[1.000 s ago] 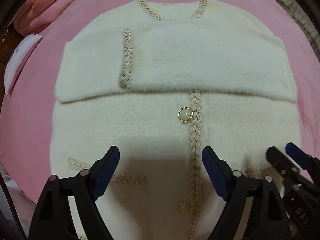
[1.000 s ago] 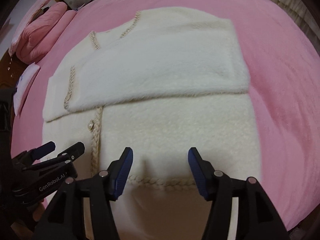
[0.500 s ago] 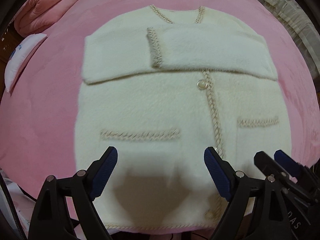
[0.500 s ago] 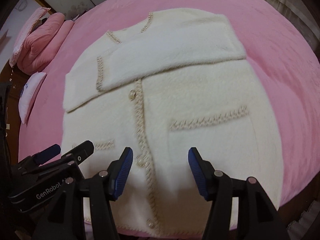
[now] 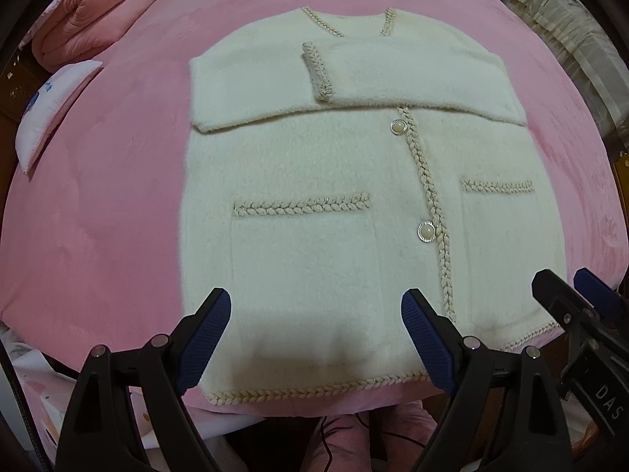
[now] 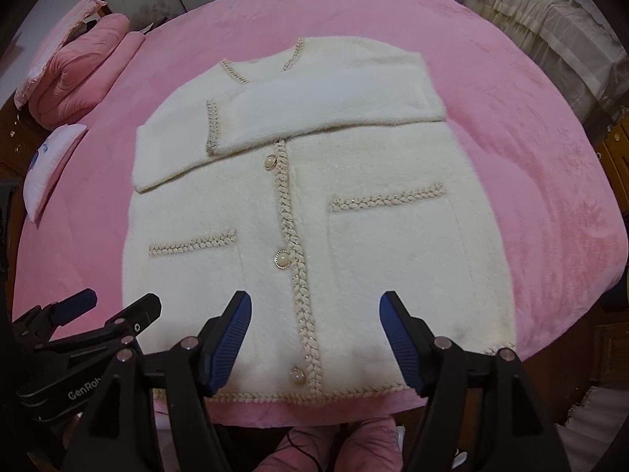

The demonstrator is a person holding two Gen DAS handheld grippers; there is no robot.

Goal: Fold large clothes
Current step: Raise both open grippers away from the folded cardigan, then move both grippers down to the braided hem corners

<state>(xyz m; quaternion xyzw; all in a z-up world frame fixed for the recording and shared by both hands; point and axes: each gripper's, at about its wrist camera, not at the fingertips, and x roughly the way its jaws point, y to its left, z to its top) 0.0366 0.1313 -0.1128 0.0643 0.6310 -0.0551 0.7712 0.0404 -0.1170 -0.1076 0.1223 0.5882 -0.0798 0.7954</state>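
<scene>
Cream, fluffy knitted cardigan with braided trim, sleeves folded across its chest, lies flat on the pink plush bedspread; soft, bulky, limp, best pinched at the hem corners by the left gripper and right gripper, both spread and empty, the right's jaws having just widened.

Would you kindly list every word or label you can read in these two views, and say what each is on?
"GenRob", cut off at the edge: on the left gripper, seen from the right wrist view.
"DAS": on the right gripper, seen from the left wrist view.
Blue print on the white pillow: too blurred to read.
</scene>
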